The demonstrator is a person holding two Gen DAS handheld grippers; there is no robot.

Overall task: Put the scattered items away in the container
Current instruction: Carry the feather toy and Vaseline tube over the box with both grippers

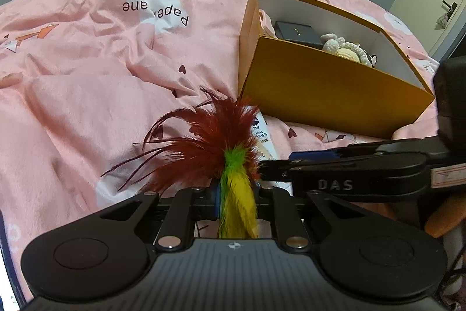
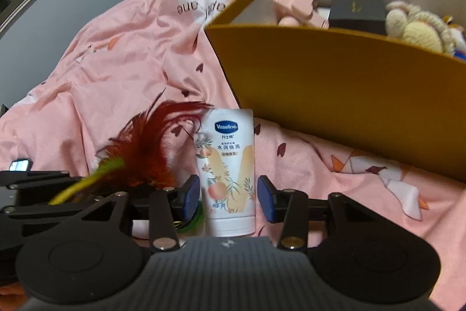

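Box [image 1: 335, 89] on the bed [image 1: 87, 77] already holds a black case [image 1: 294, 32], a knit toy [image 1: 346, 47] and pink pieces [image 2: 300, 8]. Two items left, both just in front of the box. My left tongs [image 1: 236, 194] are clenched on the feather toy [image 1: 215, 147]. My right tongs [image 2: 228, 194] stand released, pads [image 2: 192, 196] either side of the lotion tube [image 2: 228, 168], not yet pressing it. Box floor is hidden behind its near wall; the feather toy's handle is out of sight; right-wrist view is blurred.
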